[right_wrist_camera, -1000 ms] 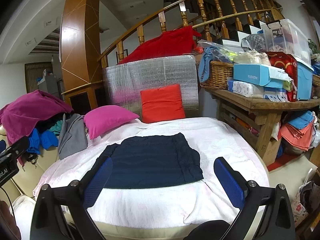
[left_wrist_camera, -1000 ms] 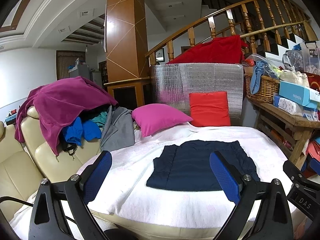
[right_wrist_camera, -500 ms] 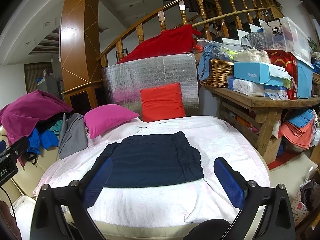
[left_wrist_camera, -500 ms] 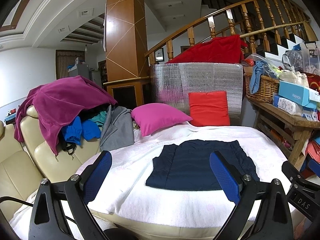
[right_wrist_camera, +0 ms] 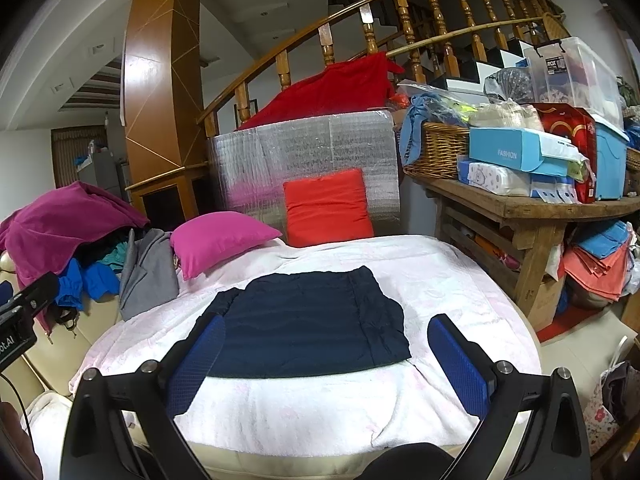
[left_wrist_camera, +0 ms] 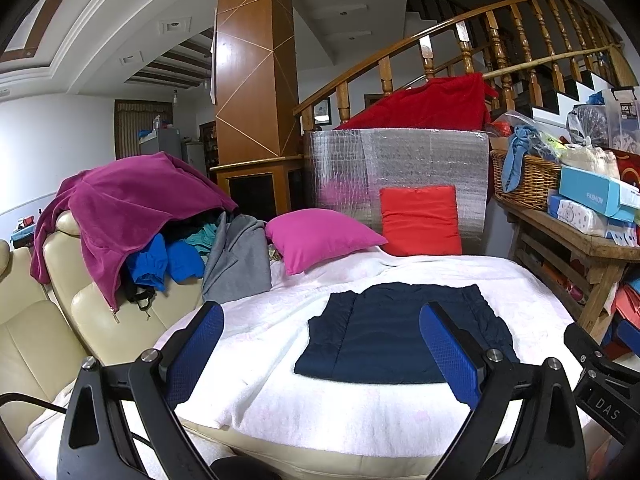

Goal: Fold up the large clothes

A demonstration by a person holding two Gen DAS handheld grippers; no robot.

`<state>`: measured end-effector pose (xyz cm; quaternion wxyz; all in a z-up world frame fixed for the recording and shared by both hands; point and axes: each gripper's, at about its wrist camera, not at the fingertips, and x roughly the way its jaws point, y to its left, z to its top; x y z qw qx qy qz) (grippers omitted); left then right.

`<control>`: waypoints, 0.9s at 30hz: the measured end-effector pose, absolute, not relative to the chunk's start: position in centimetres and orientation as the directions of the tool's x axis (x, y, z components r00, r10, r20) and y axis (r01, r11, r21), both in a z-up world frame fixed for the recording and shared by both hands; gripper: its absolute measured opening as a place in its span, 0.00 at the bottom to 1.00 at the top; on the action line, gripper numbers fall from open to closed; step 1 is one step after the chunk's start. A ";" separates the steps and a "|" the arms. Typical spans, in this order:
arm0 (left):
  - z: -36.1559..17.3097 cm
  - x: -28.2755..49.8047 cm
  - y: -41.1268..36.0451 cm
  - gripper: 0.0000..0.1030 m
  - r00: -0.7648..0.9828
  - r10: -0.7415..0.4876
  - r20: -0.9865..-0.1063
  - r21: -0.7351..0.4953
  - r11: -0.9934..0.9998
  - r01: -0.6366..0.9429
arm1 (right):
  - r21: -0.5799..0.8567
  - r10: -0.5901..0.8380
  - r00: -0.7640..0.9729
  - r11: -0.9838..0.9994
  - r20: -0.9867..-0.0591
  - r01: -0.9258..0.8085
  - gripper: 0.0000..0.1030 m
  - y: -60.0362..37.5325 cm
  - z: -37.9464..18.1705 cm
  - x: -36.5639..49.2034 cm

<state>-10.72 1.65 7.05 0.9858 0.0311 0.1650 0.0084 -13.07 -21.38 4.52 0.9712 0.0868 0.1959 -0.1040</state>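
Note:
A dark navy garment [left_wrist_camera: 394, 334] lies folded flat in a rectangle on the white-pink blanket [left_wrist_camera: 280, 392]; it also shows in the right wrist view [right_wrist_camera: 308, 322]. My left gripper [left_wrist_camera: 320, 356] is open and empty, held above the blanket's near edge, short of the garment. My right gripper [right_wrist_camera: 326, 364] is open and empty, also hovering just before the garment's near edge. A pile of unfolded clothes [left_wrist_camera: 132, 208], with a magenta one on top, lies on the cream sofa at the left.
A pink pillow [left_wrist_camera: 320, 236] and a red cushion [left_wrist_camera: 420, 220] sit at the blanket's far side. A wooden bench [right_wrist_camera: 520, 208] with a basket, boxes and bins stands at the right. A cream sofa [left_wrist_camera: 36, 332] is at the left.
Both views have shifted very slightly; the garment lies as before and both grippers stay open.

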 end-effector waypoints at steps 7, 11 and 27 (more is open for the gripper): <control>7.3 -10.4 1.7 0.95 0.943 0.031 -0.331 0.065 0.998 -0.010 | 0.134 -0.161 0.899 0.963 -0.407 0.233 0.99 -21.5 4.5 -12.7; 7.3 -9.8 1.8 0.95 0.941 0.032 -0.338 0.061 0.998 -0.012 | 0.134 -0.156 0.897 0.964 -0.414 0.230 0.99 -21.5 4.5 -12.0; 6.8 -6.6 1.8 0.95 0.927 0.052 -0.372 0.062 0.998 -0.031 | 0.130 -0.143 0.884 0.966 -0.444 0.222 0.99 -21.7 3.8 -8.5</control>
